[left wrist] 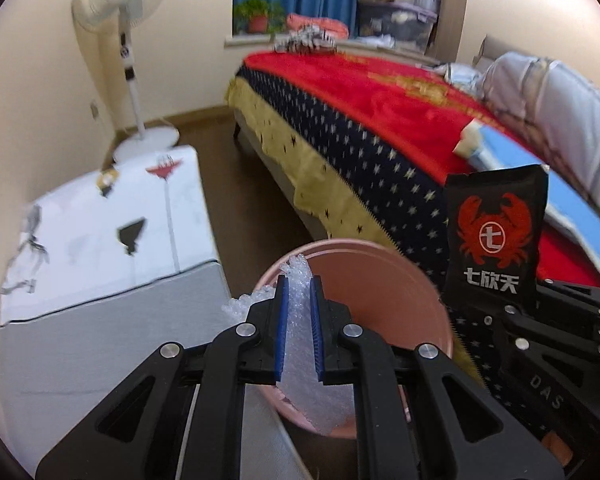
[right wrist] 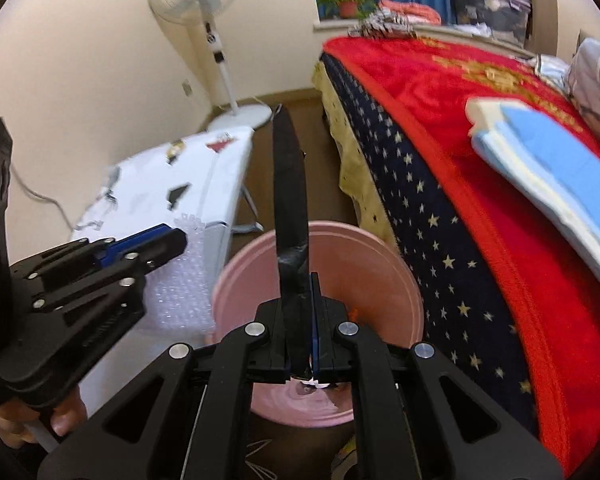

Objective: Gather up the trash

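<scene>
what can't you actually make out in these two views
- Pink bin, right wrist view: its bottom is hidden behind the right tongs and the black crab packet; the bits down there are too small to name.
- Black crab packet, right wrist view: seen edge-on, so its print cannot be read.
- Bubble wrap, left wrist view: its lower end runs behind the left tongs.
- Striped heap at the bed's far end: blurred, unidentifiable.

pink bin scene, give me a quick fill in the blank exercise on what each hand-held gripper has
1. The left hand-held gripper is shut on a strip of ____ wrap.
2. The black packet in the right hand-held gripper bears a red ____.
3. Both grippers are above a ____ bin.
4. The bin stands beside the ____.

Missing words: bubble; crab; pink; bed
</scene>
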The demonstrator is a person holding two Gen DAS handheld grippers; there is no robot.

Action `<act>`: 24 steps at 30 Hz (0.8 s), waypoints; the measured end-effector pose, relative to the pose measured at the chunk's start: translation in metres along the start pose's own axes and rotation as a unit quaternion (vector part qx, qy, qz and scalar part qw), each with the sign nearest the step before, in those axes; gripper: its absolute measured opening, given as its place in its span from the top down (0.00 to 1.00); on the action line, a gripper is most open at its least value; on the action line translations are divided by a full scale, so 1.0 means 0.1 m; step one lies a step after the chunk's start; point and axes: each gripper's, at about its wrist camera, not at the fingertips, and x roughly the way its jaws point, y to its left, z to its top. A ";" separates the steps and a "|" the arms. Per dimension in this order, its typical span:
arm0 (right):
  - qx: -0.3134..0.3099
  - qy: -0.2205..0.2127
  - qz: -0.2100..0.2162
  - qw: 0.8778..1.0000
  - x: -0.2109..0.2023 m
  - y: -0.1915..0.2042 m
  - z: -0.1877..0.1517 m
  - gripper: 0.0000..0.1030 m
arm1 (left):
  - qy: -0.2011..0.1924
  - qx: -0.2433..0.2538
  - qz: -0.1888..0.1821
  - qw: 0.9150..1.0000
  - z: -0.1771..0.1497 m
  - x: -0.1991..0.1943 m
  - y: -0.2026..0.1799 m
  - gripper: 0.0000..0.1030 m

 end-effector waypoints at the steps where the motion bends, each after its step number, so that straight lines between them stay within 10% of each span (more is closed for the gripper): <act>1: 0.000 0.009 -0.003 1.000 0.10 -0.03 0.00 0.93 | 0.007 0.001 0.002 1.000 0.00 0.10 -0.02 0.89; 6: 0.016 0.054 -0.014 0.998 0.54 -0.19 -0.07 0.90 | 0.041 0.005 0.002 0.999 -0.06 0.55 -0.04 0.77; 8: 0.024 0.062 -0.027 0.997 0.62 -0.23 -0.10 0.84 | 0.052 0.003 0.018 0.999 -0.09 0.67 -0.03 0.44; 10: 0.036 0.069 -0.039 0.996 0.68 -0.28 -0.12 0.51 | 0.046 0.000 0.037 0.998 -0.11 0.71 0.00 0.18; 11: 0.040 0.067 -0.048 0.996 0.69 -0.30 -0.12 0.37 | 0.038 -0.003 0.052 0.998 -0.13 0.71 0.02 0.17; 17: 0.049 0.044 -0.044 0.997 0.41 -0.28 -0.01 0.27 | 0.026 0.013 0.066 0.997 -0.09 0.39 0.08 0.14; 24: -0.004 -0.113 -0.019 0.993 -1.18 0.39 -0.08 0.05 | -0.087 0.029 0.088 0.992 -0.24 -1.47 0.14 0.08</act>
